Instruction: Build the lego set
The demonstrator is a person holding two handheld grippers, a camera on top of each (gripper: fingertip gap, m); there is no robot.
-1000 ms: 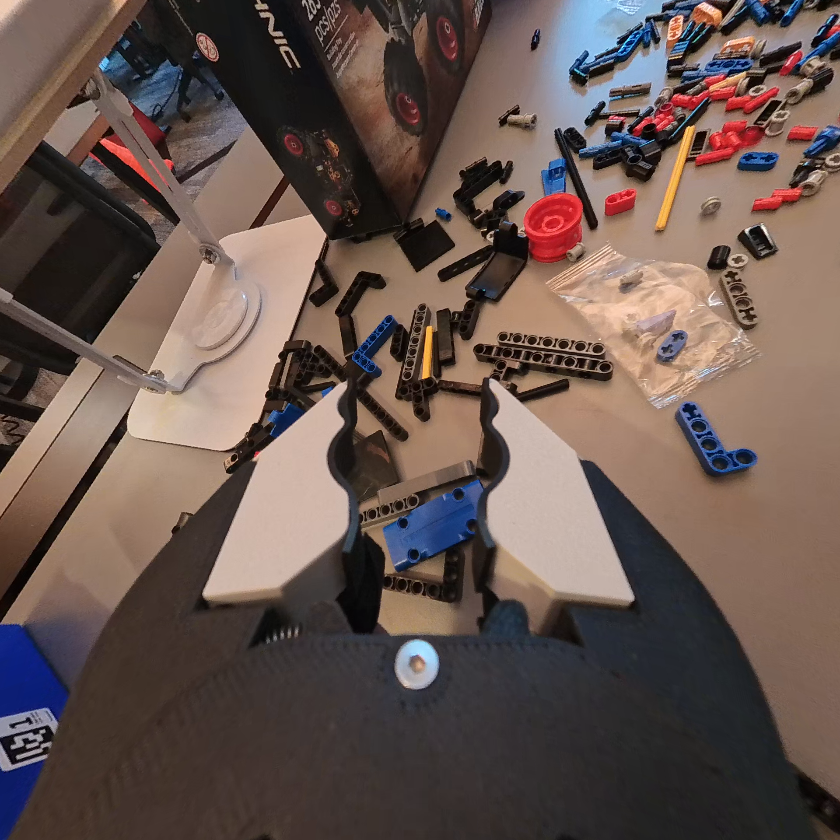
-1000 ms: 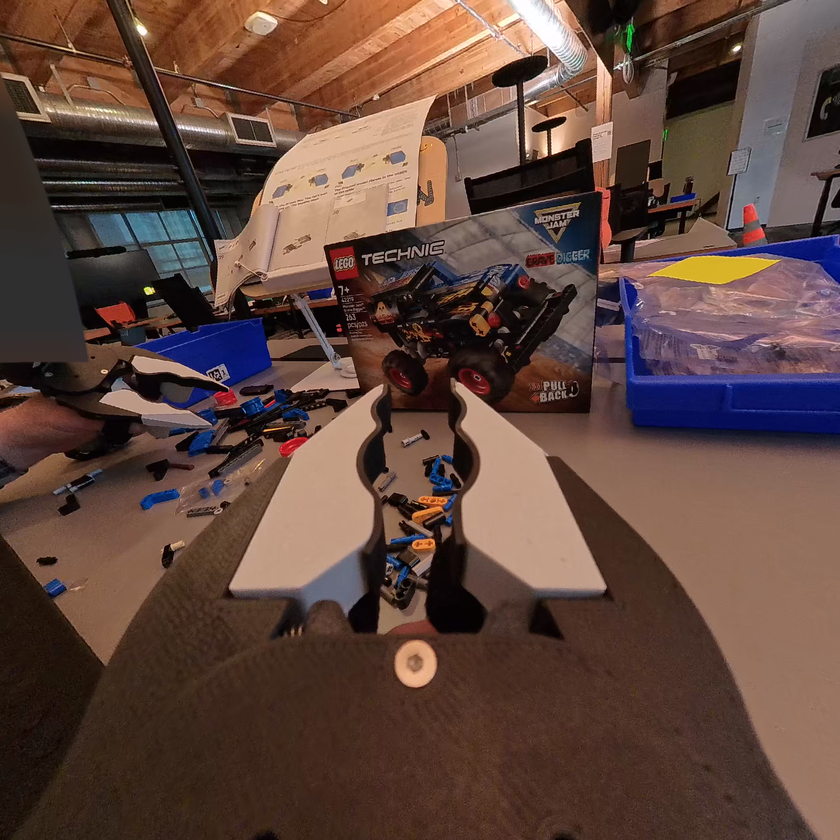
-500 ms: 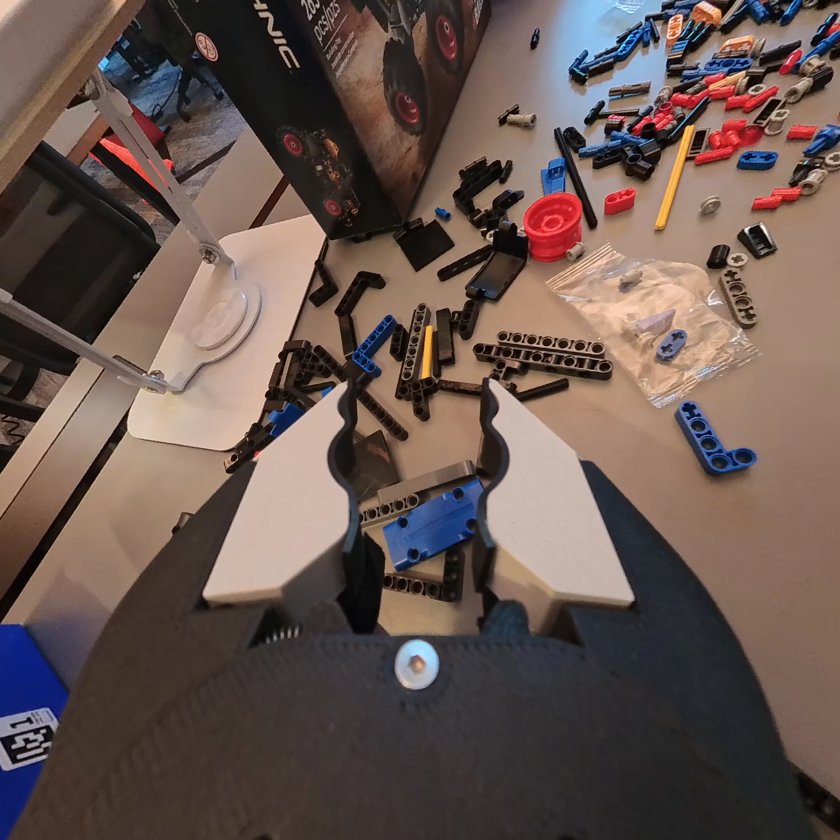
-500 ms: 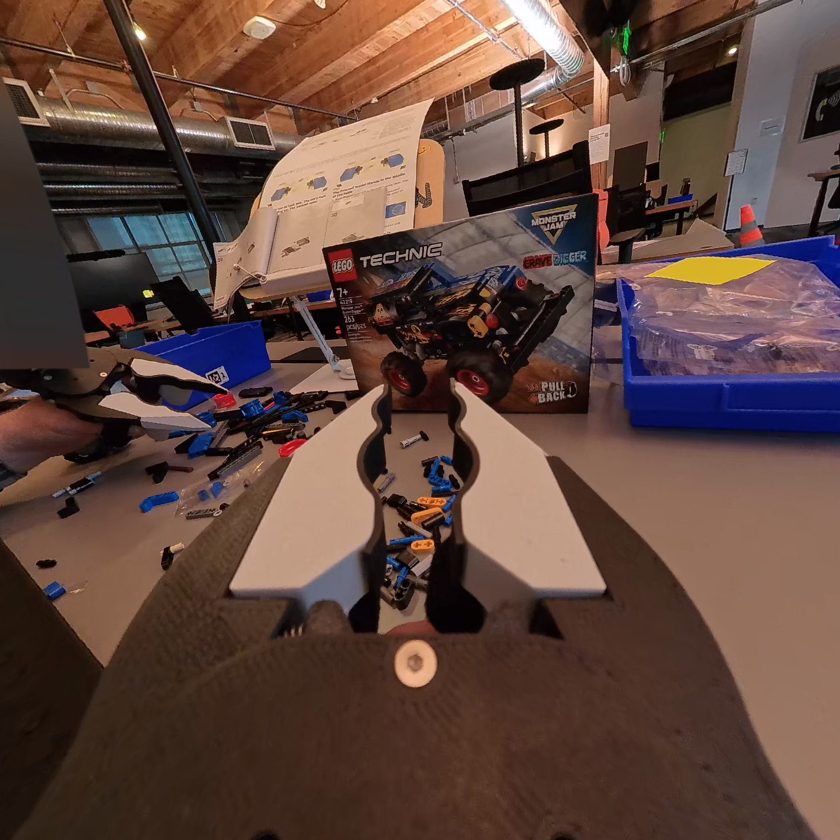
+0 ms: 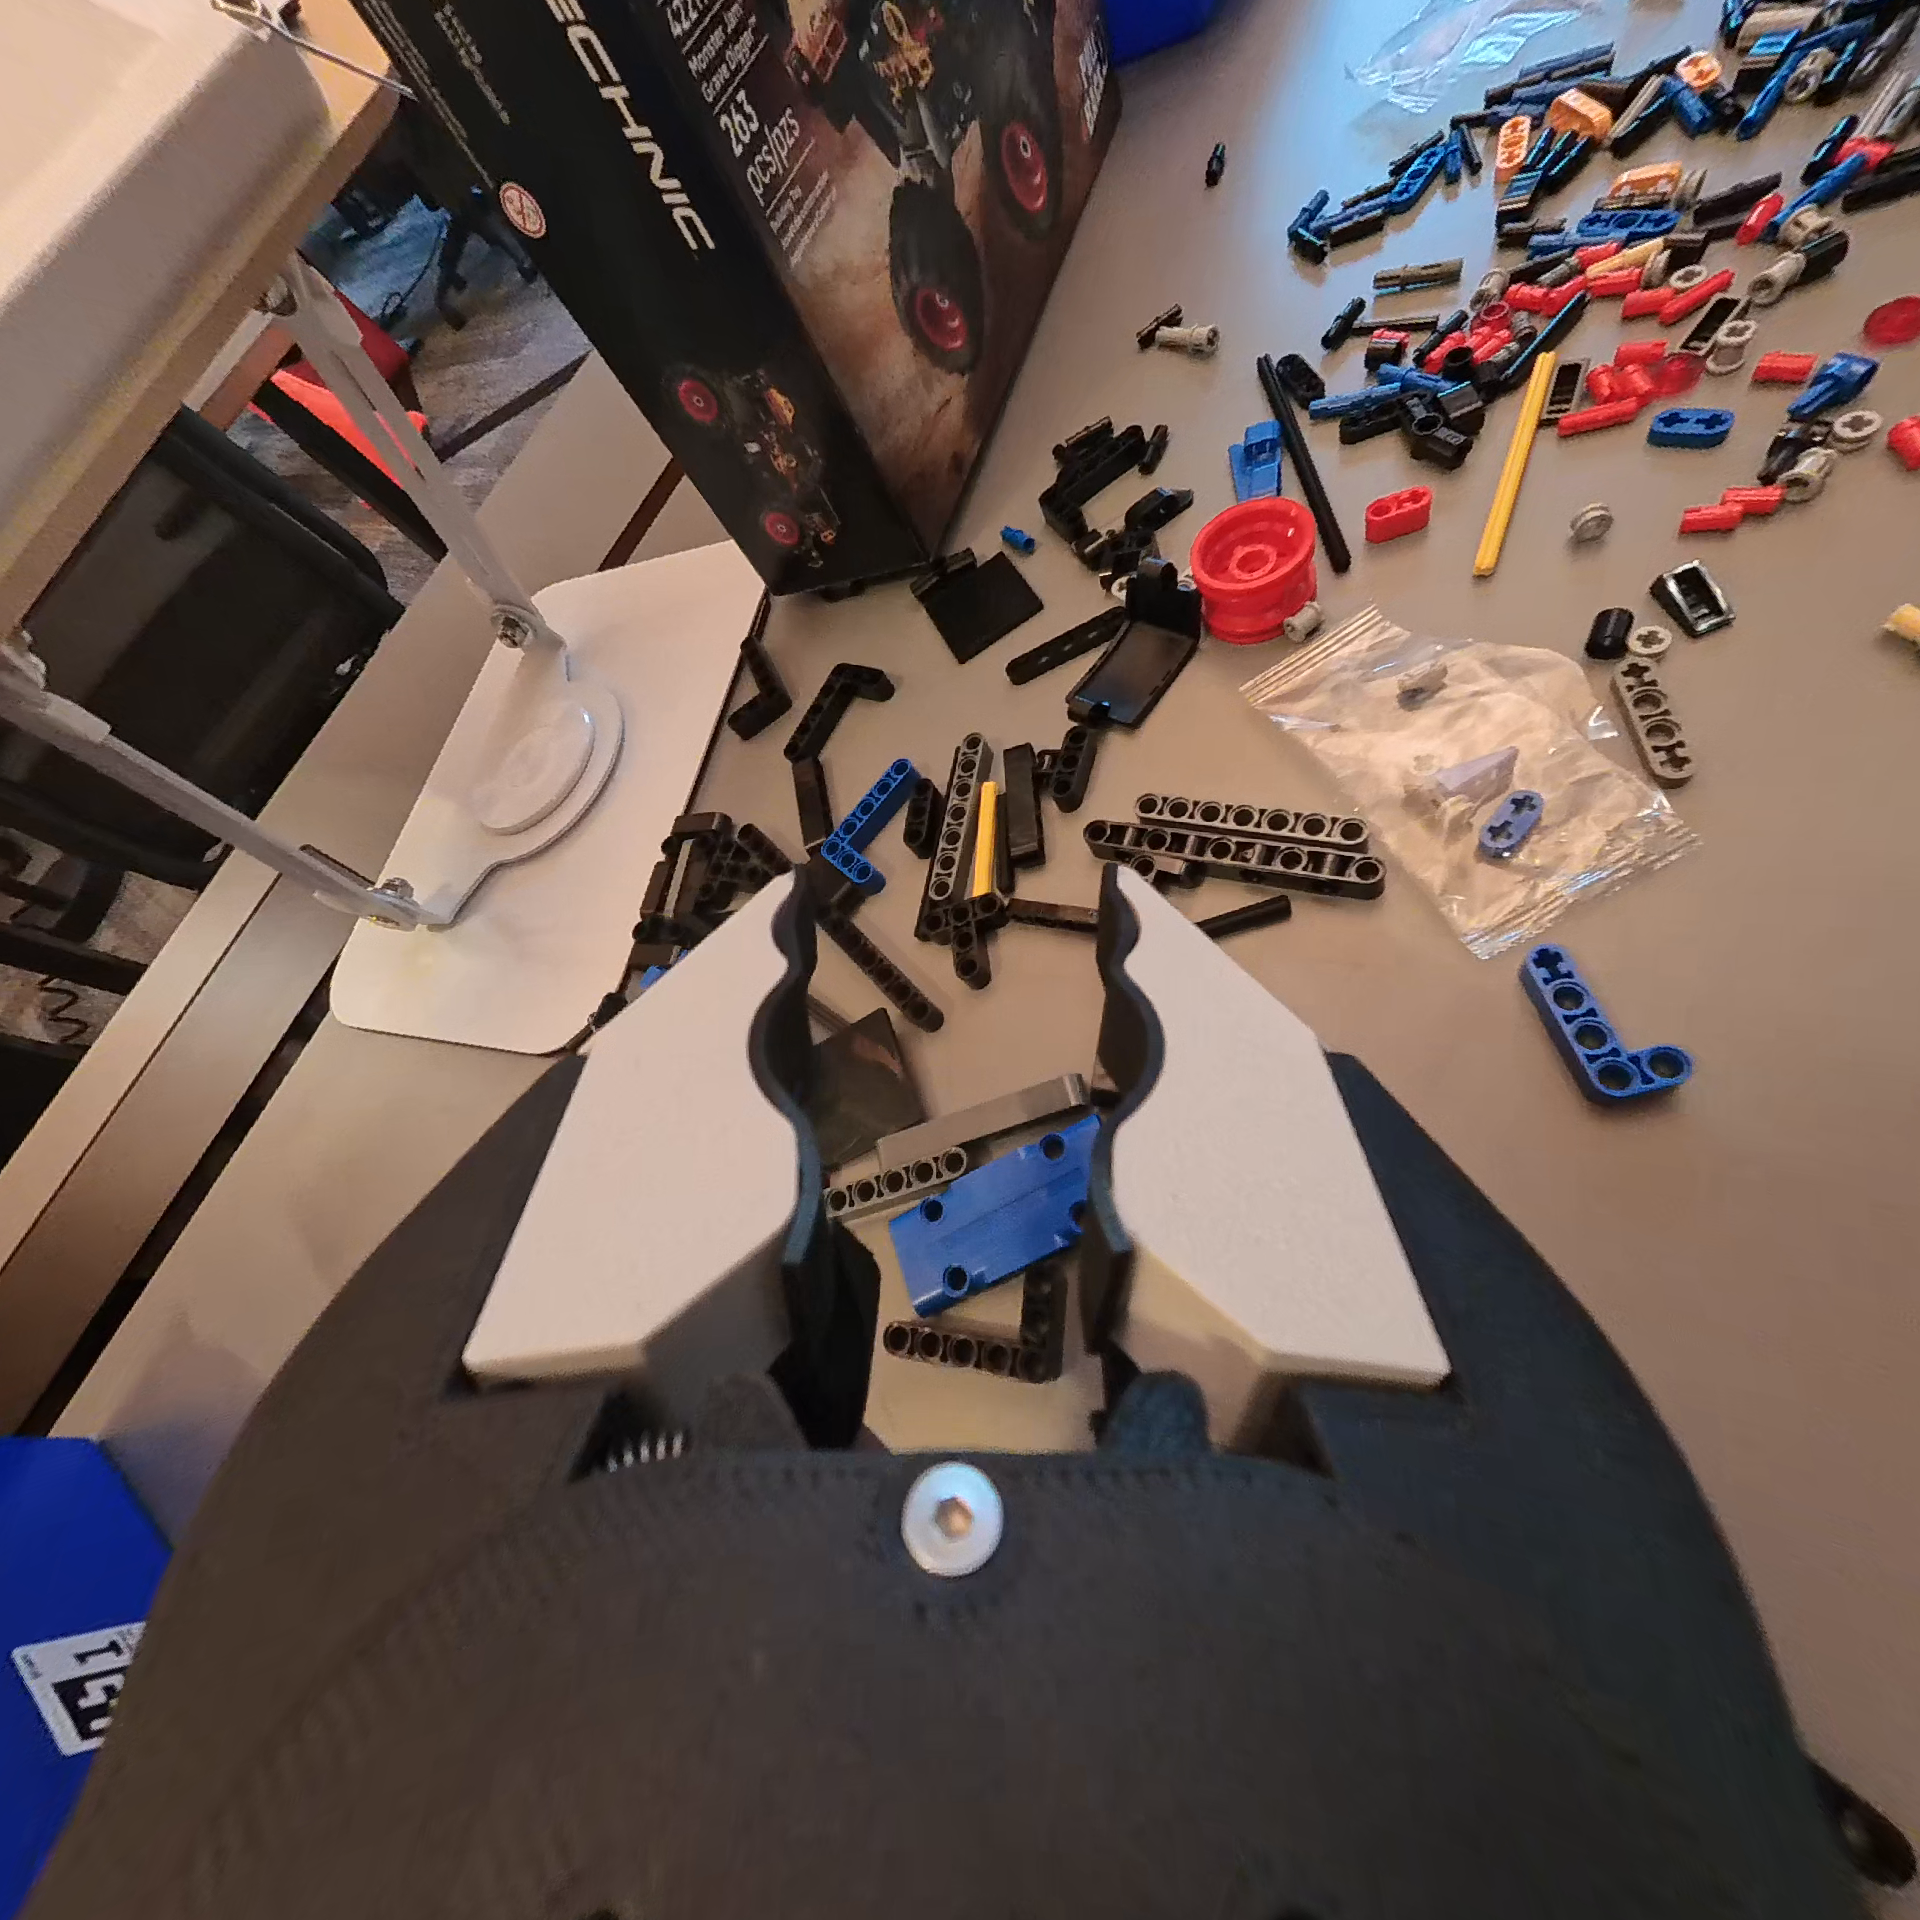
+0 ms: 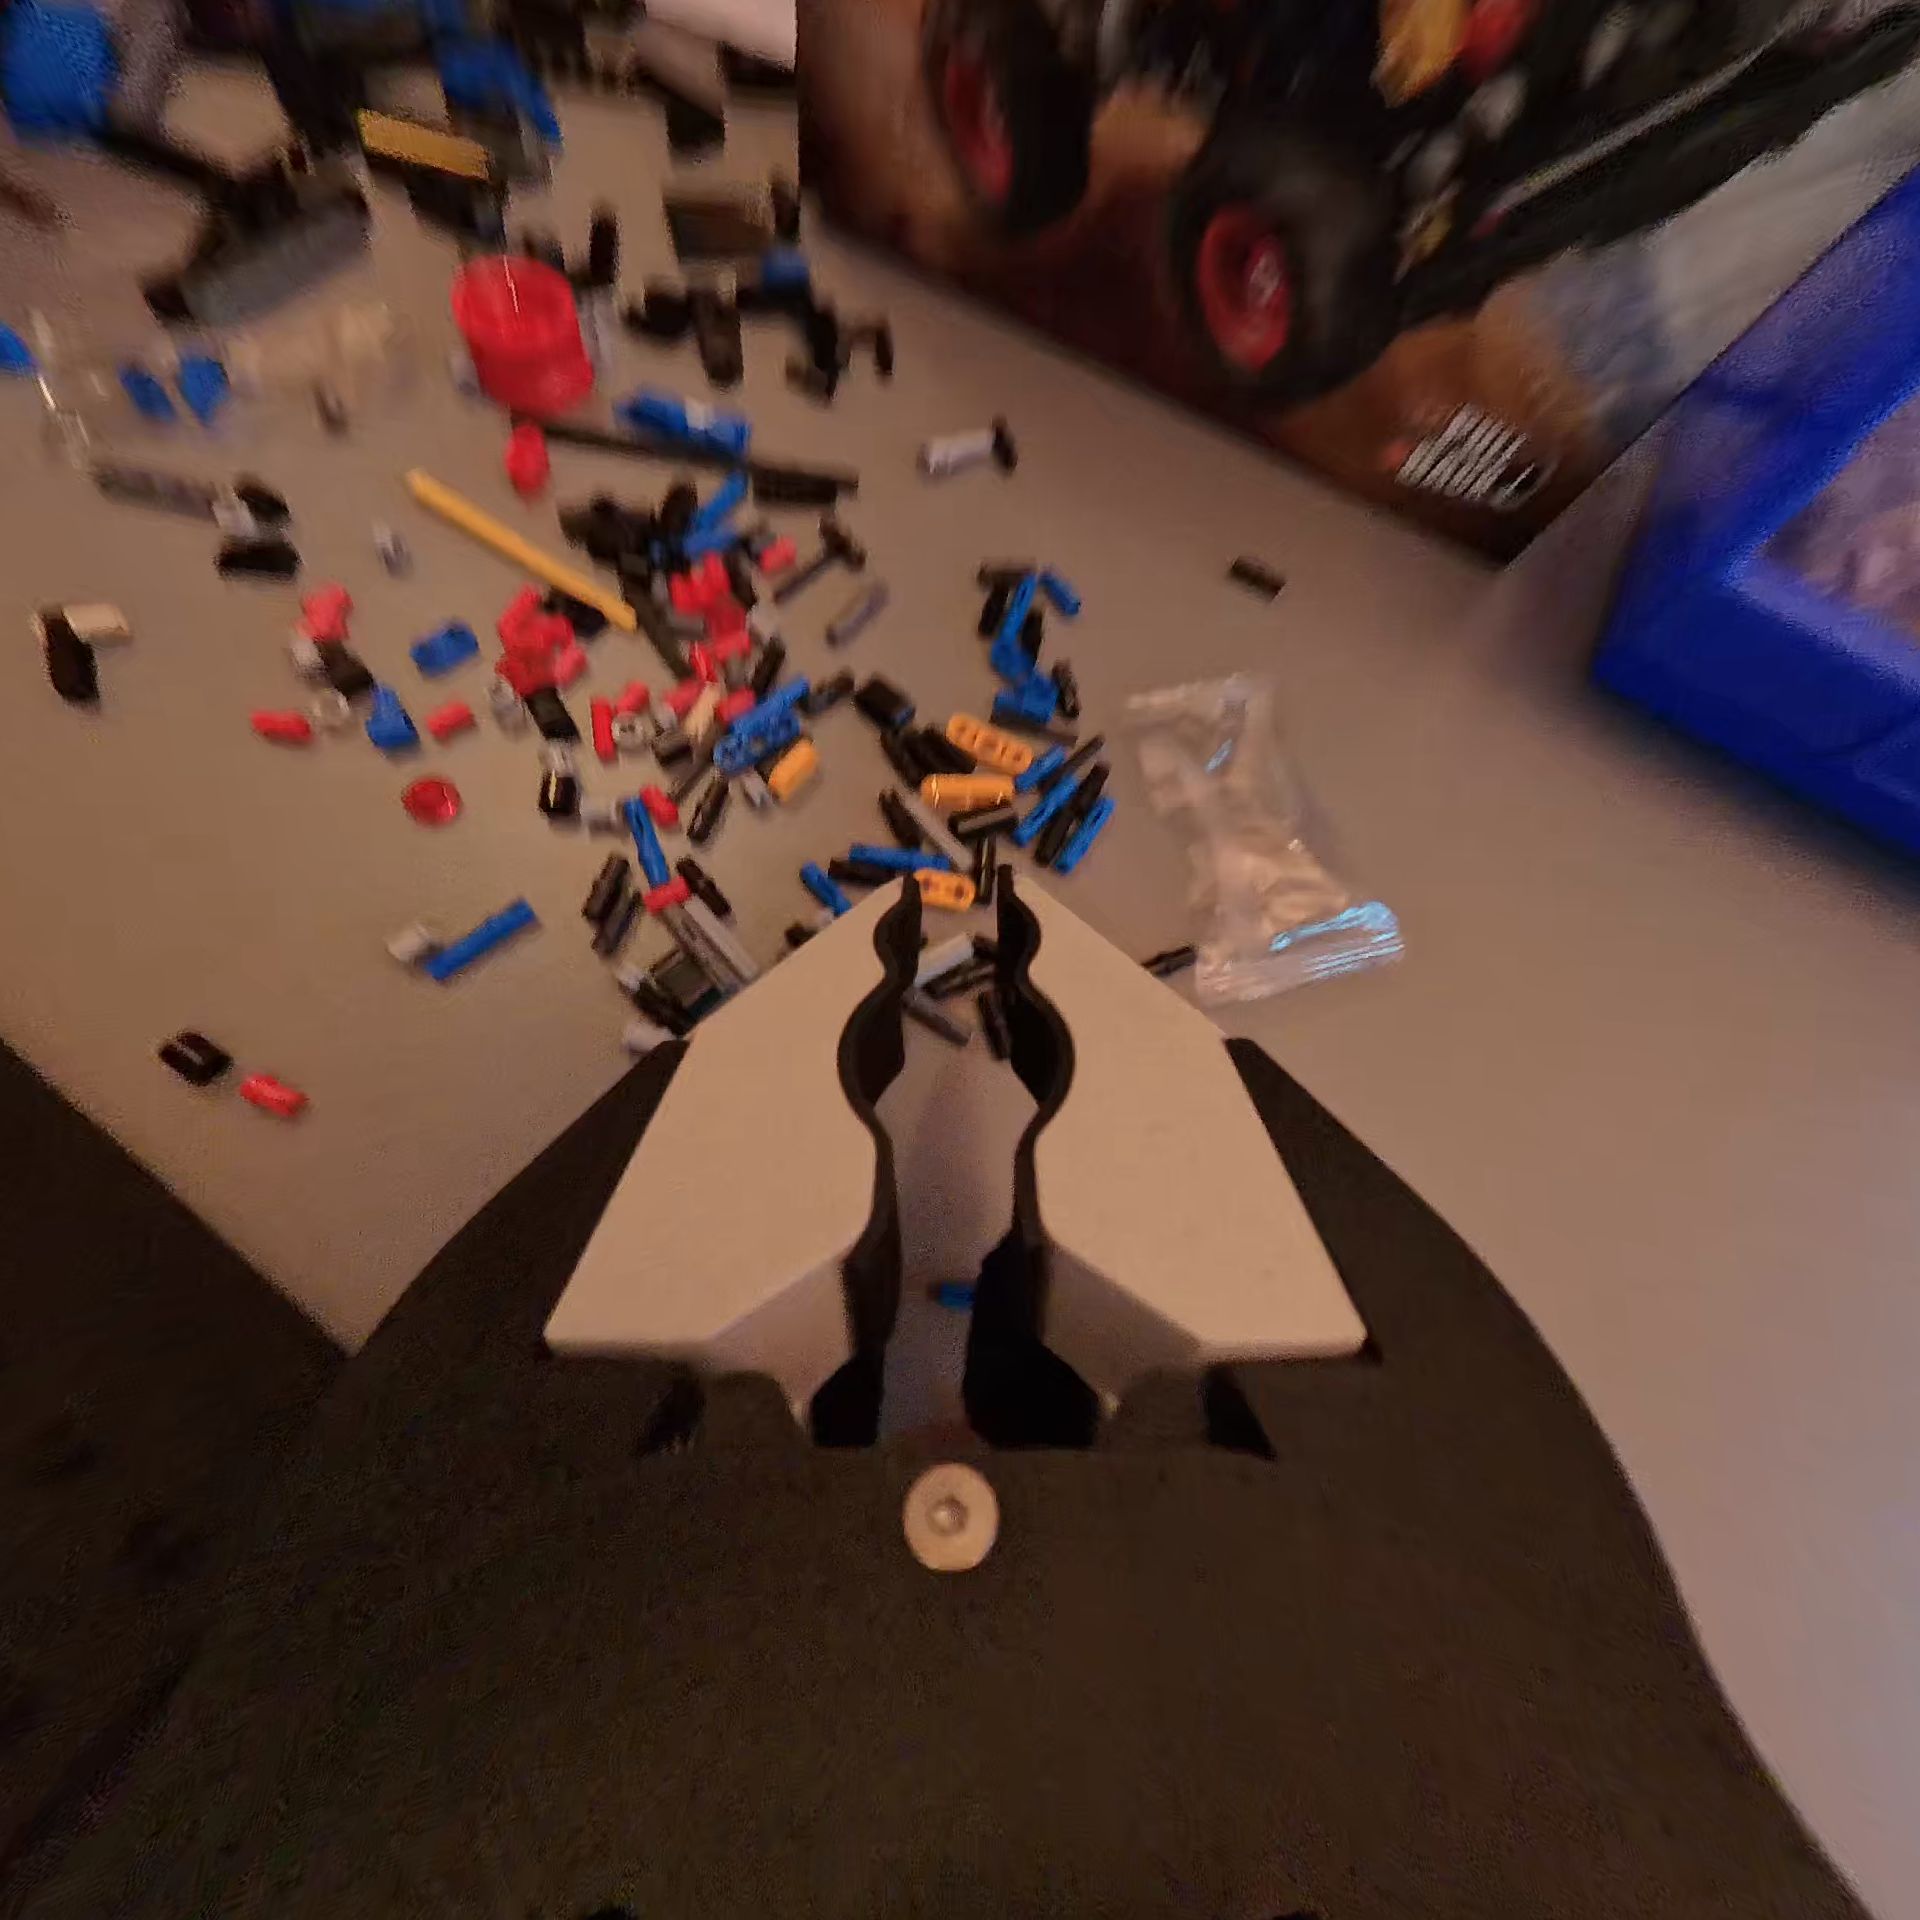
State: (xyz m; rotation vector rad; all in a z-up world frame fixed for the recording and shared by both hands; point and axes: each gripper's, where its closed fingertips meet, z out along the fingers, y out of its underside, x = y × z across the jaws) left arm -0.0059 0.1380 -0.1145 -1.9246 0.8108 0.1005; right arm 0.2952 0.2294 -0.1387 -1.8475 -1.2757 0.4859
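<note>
My left gripper (image 5: 951,883) is open and empty, held above the grey table. Under its jaws lie a blue flat panel (image 5: 997,1210), a grey beam (image 5: 977,1117) and a black L-shaped beam (image 5: 977,1345). Ahead lie black beams (image 5: 1236,847) and a red wheel hub (image 5: 1252,566). My right gripper (image 6: 958,881) is open with a narrow gap and empty. It points down at a scatter of small red, blue and black pieces (image 6: 727,675). A small orange piece (image 6: 943,888) lies just beyond its tips. This view is blurred.
The set's box (image 5: 831,260) stands at the back, with a white stand base (image 5: 540,790) to its left. A plastic bag (image 5: 1475,790) and a blue L-beam (image 5: 1595,1029) lie to the right. In the right wrist view are an empty bag (image 6: 1247,852) and a blue bin (image 6: 1787,582).
My right gripper has tipped sharply down from facing the box and room to looking onto the pile of pieces. My left gripper has shifted only slightly.
</note>
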